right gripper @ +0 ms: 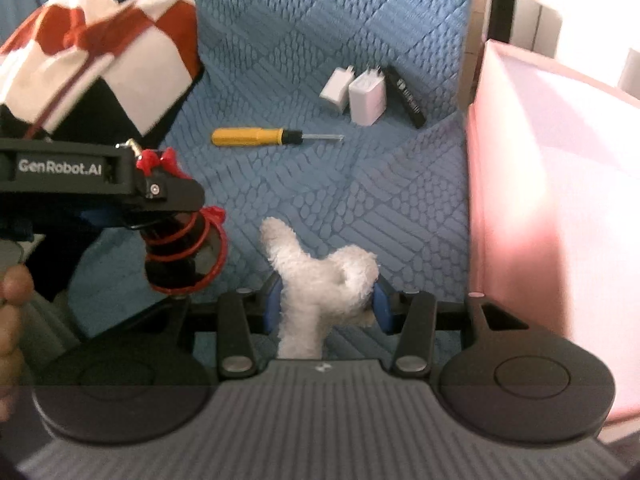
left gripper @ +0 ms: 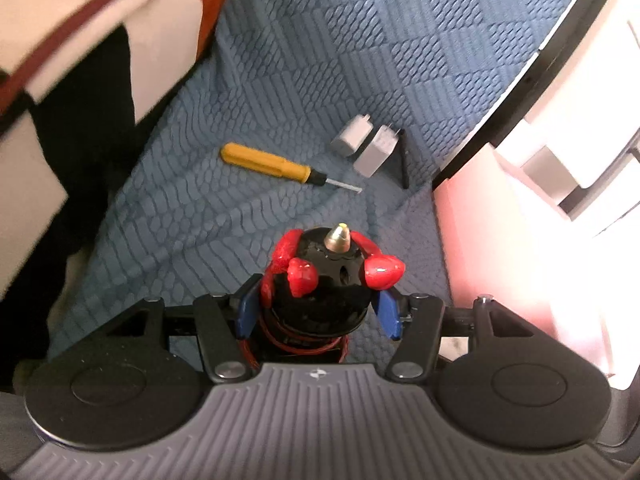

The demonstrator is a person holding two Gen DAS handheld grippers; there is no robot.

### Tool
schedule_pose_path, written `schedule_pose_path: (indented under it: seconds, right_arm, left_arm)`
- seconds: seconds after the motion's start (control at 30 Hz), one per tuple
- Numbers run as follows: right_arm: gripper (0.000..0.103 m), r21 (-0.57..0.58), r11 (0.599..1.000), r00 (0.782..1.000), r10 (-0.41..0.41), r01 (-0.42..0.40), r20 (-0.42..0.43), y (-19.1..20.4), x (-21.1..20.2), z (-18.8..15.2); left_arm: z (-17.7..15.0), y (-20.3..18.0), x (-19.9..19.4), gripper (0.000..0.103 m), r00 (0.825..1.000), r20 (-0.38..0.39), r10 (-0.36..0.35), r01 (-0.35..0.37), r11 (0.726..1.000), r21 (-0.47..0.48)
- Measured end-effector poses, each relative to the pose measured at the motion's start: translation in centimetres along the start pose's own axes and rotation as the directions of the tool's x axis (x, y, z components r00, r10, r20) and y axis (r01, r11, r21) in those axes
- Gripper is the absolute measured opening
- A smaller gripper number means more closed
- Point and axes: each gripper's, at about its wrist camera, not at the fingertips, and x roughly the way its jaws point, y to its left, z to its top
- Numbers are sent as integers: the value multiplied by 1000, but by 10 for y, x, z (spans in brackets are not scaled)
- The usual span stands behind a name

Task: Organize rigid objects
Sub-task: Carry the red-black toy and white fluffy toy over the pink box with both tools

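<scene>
My left gripper [left gripper: 318, 312] is shut on a black and red figurine [left gripper: 328, 276] with a brass tip, held above the blue quilted bed cover [left gripper: 280, 60]. It also shows in the right wrist view [right gripper: 184, 248], at the left. My right gripper [right gripper: 326, 304] is shut on a white fluffy plush toy [right gripper: 320, 276]. A yellow-handled screwdriver [left gripper: 276, 166] [right gripper: 268, 136] lies on the cover ahead. Two white plug chargers [left gripper: 366, 146] [right gripper: 356, 90] and a flat black bar [left gripper: 403, 160] [right gripper: 406, 96] lie beyond it.
A pink box [right gripper: 552, 200] [left gripper: 500, 240] stands on the right. A red, white and black checked blanket [right gripper: 92, 56] [left gripper: 80, 40] is heaped at the left. A black frame edge [left gripper: 540, 68] and white furniture lie at the far right.
</scene>
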Motion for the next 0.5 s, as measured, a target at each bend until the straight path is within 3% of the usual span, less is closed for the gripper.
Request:
schedule_pose_path:
  seconds: [0.1, 0.27, 0.4, 0.5]
  right_arm:
    - [49, 32, 999, 999, 3, -4, 37, -2, -26, 5]
    - [49, 63, 996, 992, 58, -65, 110, -6, -75, 18]
    - [49, 69, 995, 989, 64, -74, 132, -5, -101, 24]
    - [49, 82, 994, 989, 55, -67, 140, -5, -116, 25]
  left_arm:
    - [2, -8, -18, 64, 1000, 8, 25, -25, 999, 29]
    - [0, -8, -46, 64, 1000, 2, -23, 23, 1000, -16]
    - [-3, -10, -72, 64, 999, 33, -33, 34, 998, -49]
    - [-3, -19, -90, 64, 998, 55, -12, 14, 1000, -19]
